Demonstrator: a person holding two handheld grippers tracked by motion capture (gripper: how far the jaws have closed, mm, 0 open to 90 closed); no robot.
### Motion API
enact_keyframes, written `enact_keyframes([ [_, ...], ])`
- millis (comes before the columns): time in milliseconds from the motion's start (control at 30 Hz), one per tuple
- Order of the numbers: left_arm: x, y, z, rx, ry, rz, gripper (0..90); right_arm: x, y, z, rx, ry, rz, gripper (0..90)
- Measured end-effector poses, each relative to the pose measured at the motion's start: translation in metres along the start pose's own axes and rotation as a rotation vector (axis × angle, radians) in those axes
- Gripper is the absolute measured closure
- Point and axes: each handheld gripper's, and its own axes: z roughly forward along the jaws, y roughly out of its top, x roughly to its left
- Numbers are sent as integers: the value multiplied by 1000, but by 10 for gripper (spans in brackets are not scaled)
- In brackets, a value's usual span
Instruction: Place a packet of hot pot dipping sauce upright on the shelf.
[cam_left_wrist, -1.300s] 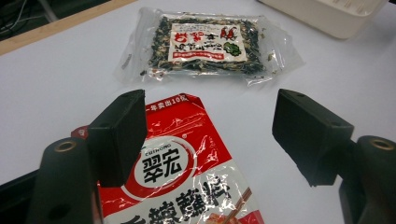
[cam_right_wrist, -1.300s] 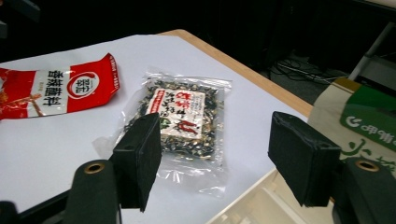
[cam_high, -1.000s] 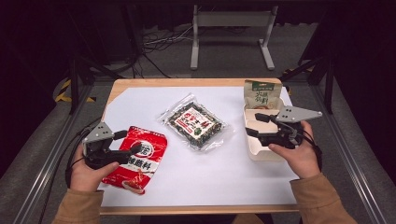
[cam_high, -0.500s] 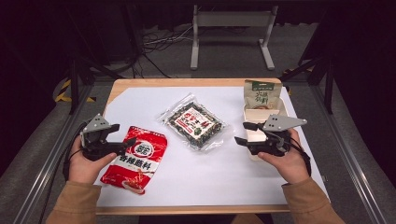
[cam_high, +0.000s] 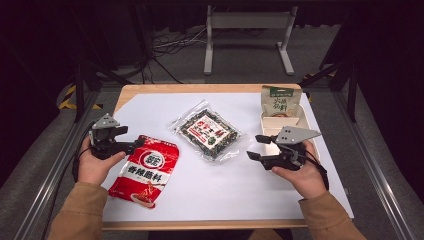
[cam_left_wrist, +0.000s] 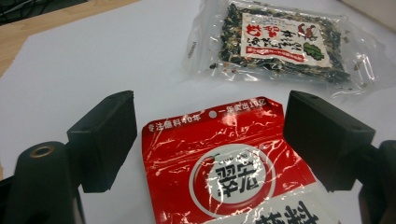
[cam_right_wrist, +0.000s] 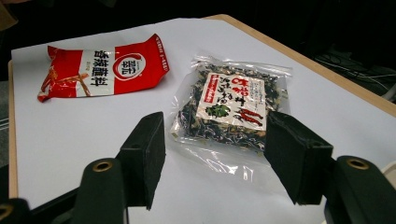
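Room: dark around you, with cables and a grey metal stand (cam_high: 248, 35) on the floor beyond the far edge of the bench.
Bench: a wooden table (cam_high: 200, 89) under a white sheet (cam_high: 230, 185) that leaves wood showing along the far and left edges.
Left gripper (cam_high: 131, 138): your jaws stand wide, either side of the top edge of the red pouch (cam_high: 146, 169); in the left gripper view the black pads flank its printed header without touching it, so you look lined up for a pinch, not yet closed.
Red pouch, place: it lies flat near the front-left corner, tilted, its header toward the bench middle.
Right gripper (cam_high: 256, 148): your jaws are wide here too, pointed left at the clear seaweed packet (cam_high: 209, 132); in the right gripper view the packet's near edge sits between the pads, apart from both.
Seaweed packet, place: flat at the bench middle, well apart from the red pouch, probably so each hand has its own target.
Container: a pale tray (cam_high: 281, 125) sits by the right edge, just beyond your right hand.
Tray contents: a green-topped pouch (cam_high: 280, 102) stands upright at its far end; the near part looks empty, likely left for the other two.
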Motion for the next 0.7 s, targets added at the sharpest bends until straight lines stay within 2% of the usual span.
enact_keyframes([
  [167,8,2,11,19,-3,-6,182,4,-2,1,7,7,-2,388],
  [267,14,1,18,14,2,-8,181,5,-4,0,9,6,-1,387],
  [500,32,0,37,37,-49,-87,180,4,-7,1,10,15,10,384],
  [600,37,-2,46,70,-56,-120,176,4,-7,1,12,20,9,382],
  [700,41,-4,52,93,-53,-127,174,5,-7,2,10,27,10,381],
])
